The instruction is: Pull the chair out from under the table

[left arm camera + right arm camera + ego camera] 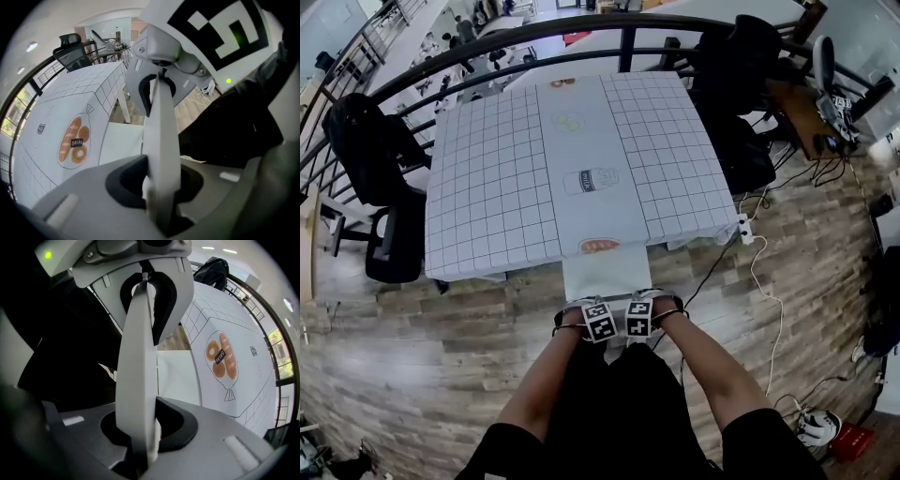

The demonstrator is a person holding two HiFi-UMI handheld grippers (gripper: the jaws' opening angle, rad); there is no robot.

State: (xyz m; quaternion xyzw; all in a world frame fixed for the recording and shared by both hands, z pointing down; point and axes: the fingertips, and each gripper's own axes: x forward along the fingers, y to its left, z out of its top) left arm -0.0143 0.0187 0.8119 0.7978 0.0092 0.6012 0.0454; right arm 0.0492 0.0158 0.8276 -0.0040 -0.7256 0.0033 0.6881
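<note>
Right now we hold the white chair (606, 274) by the top edge of its back with both grippers. The left gripper (598, 322) and the right gripper (639, 317) sit side by side on that edge, nearly touching each other, and both point steeply down.

In the left gripper view the thin white back runs edge-on between the jaws, which press on it from either side. The right gripper view shows the same clamp, so each of the 2 grippers is clenched on the chair.

The chair stands on the wooden floor (422, 347) at the middle of the near edge of the table (487, 187). Part of its seat shows in front of that edge and the rest is tucked beneath it.

A gridded cloth (666, 150) covers the table, with a plain strip down its middle. On that strip a bread picture (599, 247) lies at the near edge, just beyond the seat, and a bottle picture (590, 180) sits near the centre. A black office chair (380, 187) stands by the table's left edge. A white power strip (746, 229) sits just off the near right corner.
</note>
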